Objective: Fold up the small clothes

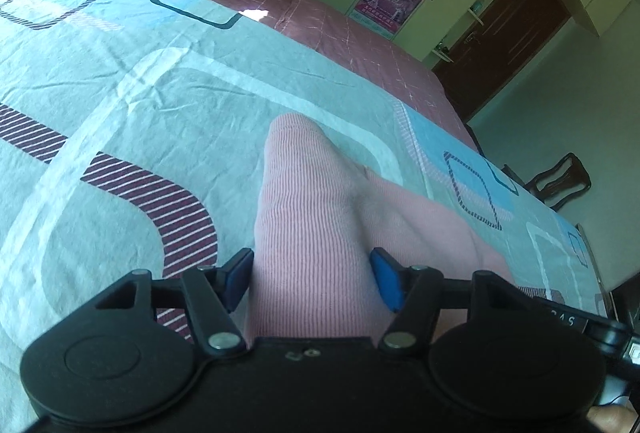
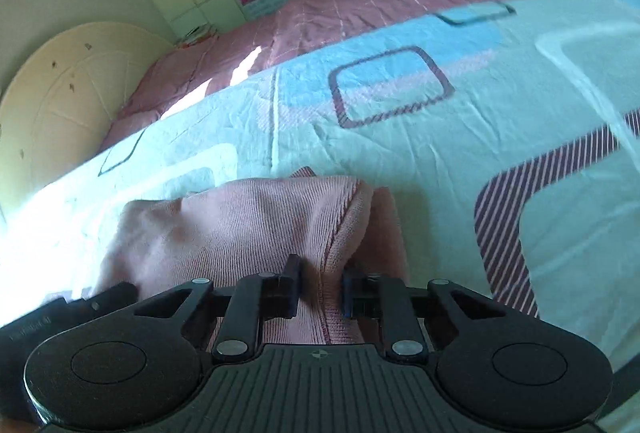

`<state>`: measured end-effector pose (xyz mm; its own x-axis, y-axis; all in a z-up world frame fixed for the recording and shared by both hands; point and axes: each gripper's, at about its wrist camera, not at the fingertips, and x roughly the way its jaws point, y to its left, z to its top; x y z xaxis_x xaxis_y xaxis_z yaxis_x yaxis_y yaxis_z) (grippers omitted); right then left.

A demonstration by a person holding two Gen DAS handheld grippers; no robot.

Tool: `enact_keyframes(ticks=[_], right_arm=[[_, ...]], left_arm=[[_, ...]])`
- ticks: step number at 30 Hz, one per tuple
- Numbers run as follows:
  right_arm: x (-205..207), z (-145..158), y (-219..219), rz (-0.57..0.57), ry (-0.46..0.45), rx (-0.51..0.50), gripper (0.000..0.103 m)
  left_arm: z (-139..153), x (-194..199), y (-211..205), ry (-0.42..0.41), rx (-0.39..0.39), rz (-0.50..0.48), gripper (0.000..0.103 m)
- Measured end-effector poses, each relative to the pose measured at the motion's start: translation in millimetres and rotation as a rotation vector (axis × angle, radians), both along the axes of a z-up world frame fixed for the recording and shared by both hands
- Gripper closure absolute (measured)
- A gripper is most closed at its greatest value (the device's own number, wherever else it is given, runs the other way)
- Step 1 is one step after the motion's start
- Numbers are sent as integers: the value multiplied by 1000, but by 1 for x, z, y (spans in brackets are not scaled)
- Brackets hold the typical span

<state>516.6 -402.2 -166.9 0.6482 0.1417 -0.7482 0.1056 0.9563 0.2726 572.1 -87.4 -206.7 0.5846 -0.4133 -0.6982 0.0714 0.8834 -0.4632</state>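
The pink ribbed garment [image 1: 308, 233] lies bunched on the bed [image 1: 120, 81], apparently only part-folded, with the left hand-held gripper [image 1: 312, 279] wide astride a fold and the right hand-held gripper [image 2: 320, 291] narrowly pinching another.

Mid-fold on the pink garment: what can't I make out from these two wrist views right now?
- Pink garment: its near end is hidden under the left gripper body, left wrist view, so what kind of clothing it is stays unclear.
- Right gripper: fabric bunches between its fingers; whether the pads pinch is hidden by the cloth.
- Patterned sheet, right wrist view: far edge smeared by blur; left side washed out by glare.
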Motion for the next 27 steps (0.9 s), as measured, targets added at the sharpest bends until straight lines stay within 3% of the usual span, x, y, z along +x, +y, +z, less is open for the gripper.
enact_keyframes(ticks=[2,8,10,11,13,23,24,25,27], right_arm=[[0,-4,0,12,-11,-86,84],[-17,18,-13,13,-15,12,83],[-32,27,-11,41,-26,-2,82],[-40,29,-9,48,-23,-13,76],[-60,31,-9,48,-21,-15,46],[-137,17,-4,81,69,19,46],[-142,15,-3,85,74,28,51],[-146,14,-2,91,81,36,62],[-153,12,-2,90,93,47,65]], left_arm=[[2,1,-3,2,24,4,32],[11,-4,-8,-9,79,16,26],[14,-6,-8,-11,88,17,26],[16,-8,-9,-15,94,15,27],[21,-13,-10,-29,113,4,27],[28,-46,-4,-36,103,-36,27],[27,-52,-3,-35,102,-44,27],[26,-57,-1,-31,100,-51,27],[23,-68,4,-21,85,-53,26]])
